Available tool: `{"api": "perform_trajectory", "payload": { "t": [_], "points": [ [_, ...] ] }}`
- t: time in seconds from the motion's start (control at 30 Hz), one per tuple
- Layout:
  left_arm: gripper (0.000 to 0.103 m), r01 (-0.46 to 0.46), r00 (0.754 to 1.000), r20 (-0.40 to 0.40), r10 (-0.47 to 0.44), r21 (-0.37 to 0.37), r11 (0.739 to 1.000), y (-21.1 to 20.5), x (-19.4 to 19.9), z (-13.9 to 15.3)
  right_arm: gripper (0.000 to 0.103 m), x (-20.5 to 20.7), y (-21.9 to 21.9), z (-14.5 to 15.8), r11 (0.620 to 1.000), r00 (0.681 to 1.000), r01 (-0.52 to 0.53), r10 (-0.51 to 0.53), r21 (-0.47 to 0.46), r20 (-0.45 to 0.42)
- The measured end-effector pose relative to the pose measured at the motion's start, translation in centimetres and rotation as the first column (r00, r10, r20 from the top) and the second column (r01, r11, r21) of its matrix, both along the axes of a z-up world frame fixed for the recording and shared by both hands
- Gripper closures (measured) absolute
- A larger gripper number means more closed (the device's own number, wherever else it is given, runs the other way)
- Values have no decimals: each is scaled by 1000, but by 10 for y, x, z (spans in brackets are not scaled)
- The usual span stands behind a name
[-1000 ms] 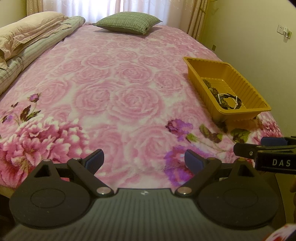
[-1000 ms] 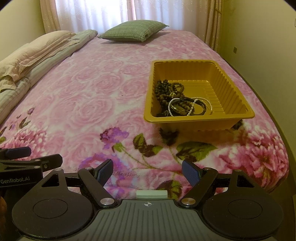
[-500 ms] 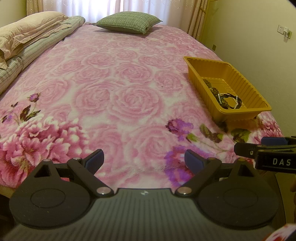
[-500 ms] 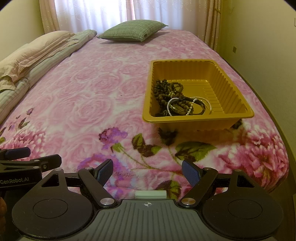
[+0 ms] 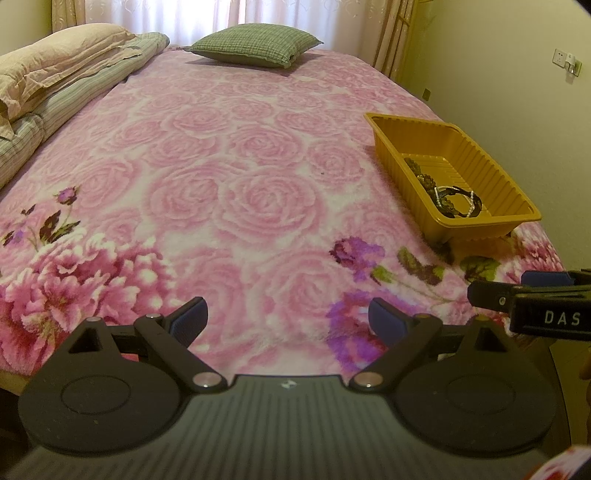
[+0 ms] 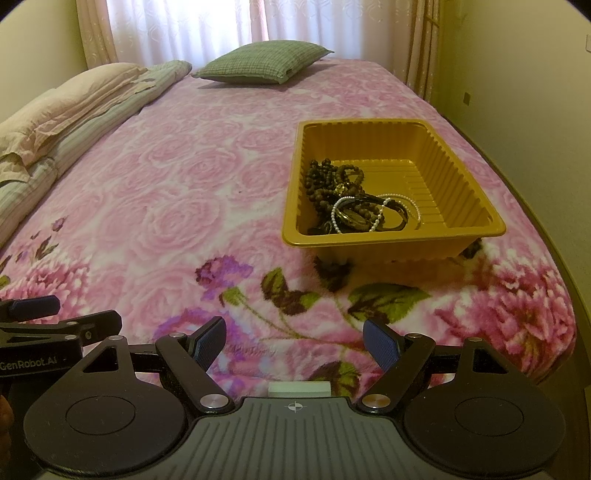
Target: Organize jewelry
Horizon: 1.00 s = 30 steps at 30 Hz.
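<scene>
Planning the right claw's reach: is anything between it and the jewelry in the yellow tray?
Nothing visible on the blanket between the open right claw and the tray; only its near wall fronts the jewelry.

1. Bedspread (image 5: 236, 192) – pink rose print, covers whole bed.
2. Cushion (image 6: 264, 61) – green check, far end by window.
3. Folded quilts (image 5: 55, 85) – stacked along left edge, beige on top of striped.
4. Curtains (image 6: 184, 26) – sheer white w/ beige side drapes.
5. Wall socket (image 5: 567, 61) – right wall.
</scene>
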<state>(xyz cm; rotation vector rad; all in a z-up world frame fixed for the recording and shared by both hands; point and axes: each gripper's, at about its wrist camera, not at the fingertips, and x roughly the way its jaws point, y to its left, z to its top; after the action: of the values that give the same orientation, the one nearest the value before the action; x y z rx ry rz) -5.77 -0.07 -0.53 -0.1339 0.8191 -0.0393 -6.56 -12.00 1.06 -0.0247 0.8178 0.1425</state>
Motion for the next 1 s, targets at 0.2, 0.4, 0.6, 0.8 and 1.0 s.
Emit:
{"api": "perform_trajectory", "payload": {
  "t": [0.2,0.4,0.6,0.8,1.0],
  "points": [
    [10,1,1000,0,-1,1,1000,0,1,0,22,0,0,0,1000,1000,0,0,0,0],
    [10,3,1000,1,-3,1,1000,0,1,0,22,1,0,1,1000,1000,0,0,1,1],
    [10,8,1000,1,-8,0,1000,1,2,1,22,4,-1,2,1000,1000,1,-1,1,2],
    [10,8,1000,1,-8,0,1000,1,2,1,22,4,-1,3,1000,1000,1,-1,1,3],
    [10,10,1000,2,-10,1,1000,1,3,1,22,4,-1,3,1000,1000,2,-2,1,3]
  ]
}}
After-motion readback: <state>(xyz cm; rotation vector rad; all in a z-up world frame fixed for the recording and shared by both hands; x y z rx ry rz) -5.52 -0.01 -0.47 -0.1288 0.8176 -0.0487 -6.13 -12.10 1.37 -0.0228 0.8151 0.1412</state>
